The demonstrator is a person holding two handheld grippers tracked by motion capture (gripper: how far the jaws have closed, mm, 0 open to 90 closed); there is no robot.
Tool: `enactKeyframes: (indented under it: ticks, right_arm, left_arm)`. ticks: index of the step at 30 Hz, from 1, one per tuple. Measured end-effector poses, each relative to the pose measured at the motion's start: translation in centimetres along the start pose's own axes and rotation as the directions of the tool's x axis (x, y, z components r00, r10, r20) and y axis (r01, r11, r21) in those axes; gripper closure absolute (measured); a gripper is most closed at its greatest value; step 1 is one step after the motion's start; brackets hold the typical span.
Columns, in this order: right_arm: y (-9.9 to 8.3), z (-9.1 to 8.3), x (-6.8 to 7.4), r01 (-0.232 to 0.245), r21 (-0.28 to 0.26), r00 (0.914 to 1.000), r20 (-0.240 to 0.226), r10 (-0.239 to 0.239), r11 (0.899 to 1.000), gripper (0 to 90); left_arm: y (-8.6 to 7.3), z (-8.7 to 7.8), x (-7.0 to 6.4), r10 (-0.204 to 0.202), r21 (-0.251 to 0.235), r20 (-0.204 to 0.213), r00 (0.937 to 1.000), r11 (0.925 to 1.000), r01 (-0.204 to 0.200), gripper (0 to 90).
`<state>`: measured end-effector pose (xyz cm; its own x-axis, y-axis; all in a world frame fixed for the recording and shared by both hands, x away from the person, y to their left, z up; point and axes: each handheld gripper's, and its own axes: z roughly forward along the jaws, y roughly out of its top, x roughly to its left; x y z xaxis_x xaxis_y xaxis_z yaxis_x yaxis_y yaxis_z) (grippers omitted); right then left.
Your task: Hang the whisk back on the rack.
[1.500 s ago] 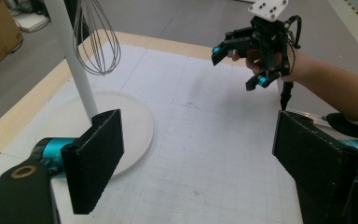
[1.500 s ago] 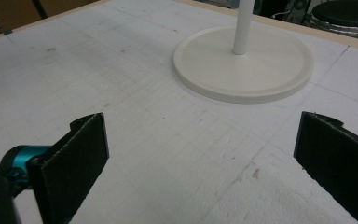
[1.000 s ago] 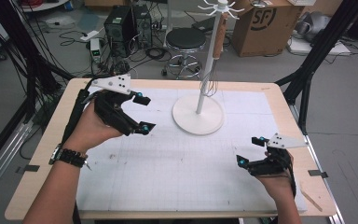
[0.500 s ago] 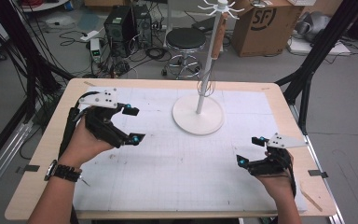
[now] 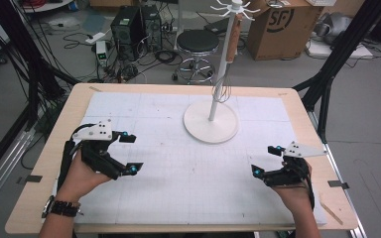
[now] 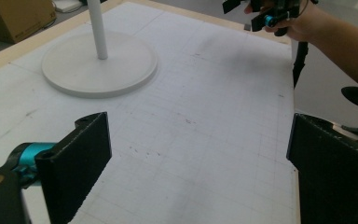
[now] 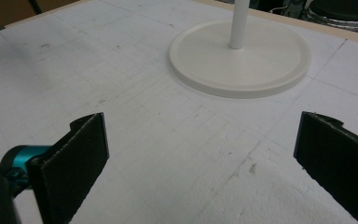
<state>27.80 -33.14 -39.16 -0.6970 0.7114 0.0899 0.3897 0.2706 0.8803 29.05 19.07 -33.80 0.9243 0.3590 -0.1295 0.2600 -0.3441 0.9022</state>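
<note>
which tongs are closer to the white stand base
Right, narrowly. The right tongs sit in front of the stand base and to its right; the left tongs sit farther off, to its front-left.

I count one stand (image 5: pixel 211 119) at twelve o'clock with one whisk (image 5: pixel 221 91) hanging on it, one mat (image 5: pixel 188 163), and my two grippers.

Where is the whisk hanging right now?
In the high view the whisk hangs from the white stand at the far middle of the table, right beside its pole and above its round base, far ahead of both claws.
</note>
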Motion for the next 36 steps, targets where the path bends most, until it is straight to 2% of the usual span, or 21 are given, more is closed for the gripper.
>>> enactKeyframes:
  ticks: [8, 13, 23, 27, 36]
  right_arm:
    - [0.0, 0.2, 0.0, 0.007, 0.008, 1.0000, 0.005, -0.007, 1.000, 1.7]
    - [0.0, 0.3, -0.1, 0.015, 0.011, 0.9998, 0.015, -0.015, 1.000, 1.7]
    - [0.0, 0.5, 0.0, 0.013, 0.022, 0.9998, 0.016, -0.013, 1.000, 1.7]
    - [0.0, 0.6, 0.1, 0.020, 0.026, 0.9997, 0.013, -0.020, 0.999, 1.8]
    - [0.0, 0.7, 0.3, 0.026, 0.032, 0.9996, 0.011, -0.026, 0.999, 1.7]
  left_arm:
    - [-2.5, 0.3, -0.4, -0.012, 0.004, -0.015, 0.9998, 0.9999, 0.012, 6.5]
    - [-3.5, 0.7, -0.7, -0.021, -0.004, -0.001, 0.9998, 0.9998, 0.021, 6.4]
    - [-3.7, 0.1, -0.9, -0.015, -0.023, -0.016, 0.9998, 0.9996, 0.015, 5.6]
    - [-3.9, -0.3, -0.6, -0.021, -0.043, -0.018, 0.9996, 0.9989, 0.021, 4.1]
    - [-4.4, -0.6, -0.6, -0.029, -0.049, -0.031, 0.9991, 0.9984, 0.028, 1.7]
